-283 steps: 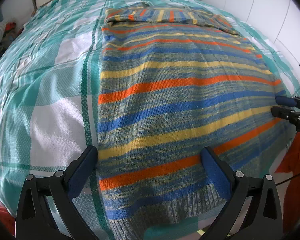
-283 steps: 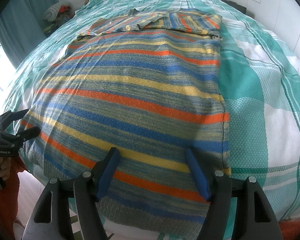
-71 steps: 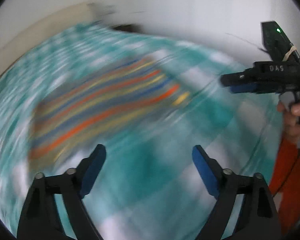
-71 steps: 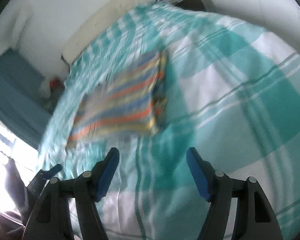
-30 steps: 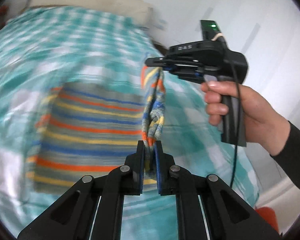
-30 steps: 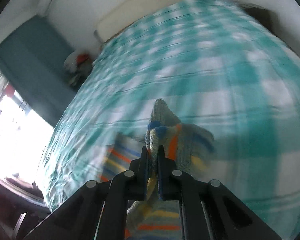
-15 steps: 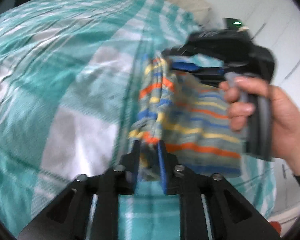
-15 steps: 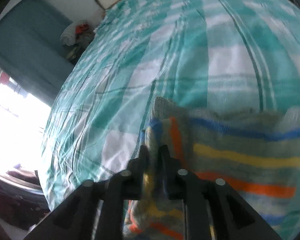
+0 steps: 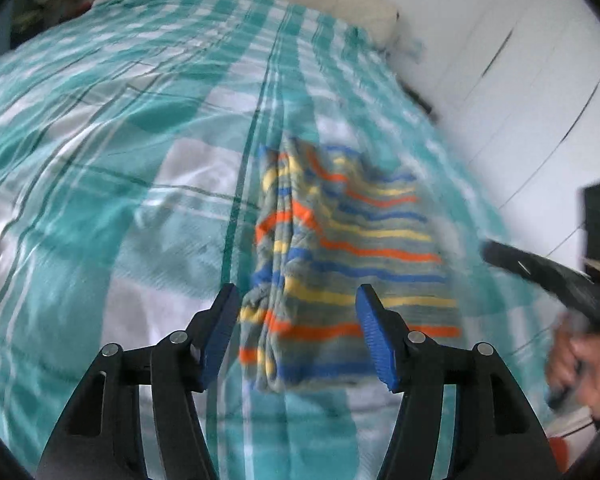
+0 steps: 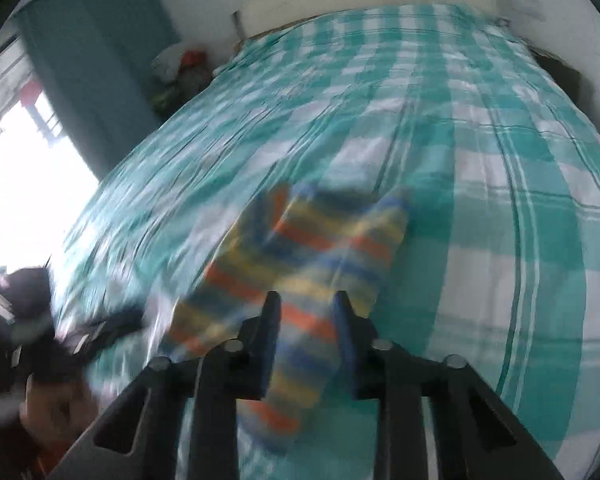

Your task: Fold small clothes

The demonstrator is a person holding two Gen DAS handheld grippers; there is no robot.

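The striped knit sweater [image 9: 352, 240] lies folded in a small rectangle on the teal checked bedspread [image 9: 100, 160]. My left gripper [image 9: 296, 296] hovers over its near left edge. Its jaws are opening, and the cloth lies below the gap, not pinched. My right gripper [image 10: 307, 300] is above the sweater [image 10: 308, 240] with its jaws a little apart and closing. The blurred stripes show through the gap, and the pads do not press them. Each gripper appears blurred in the other's view: the right gripper [image 9: 548, 276] and the left gripper [image 10: 100, 332].
A cream headboard [image 9: 284, 4] ends the bed at the far side. White cupboard doors [image 9: 520, 100] stand along the right. A pile of things [image 10: 180, 72] sits by the teal curtain [image 10: 96, 60] and a bright window. A person's hand [image 9: 580, 360] grips the right handle.
Both grippers have let go of the sweater's edge and drawn back. The sweater has dropped flat, folded over itself on the bedspread. The left jaws stand much wider than before.
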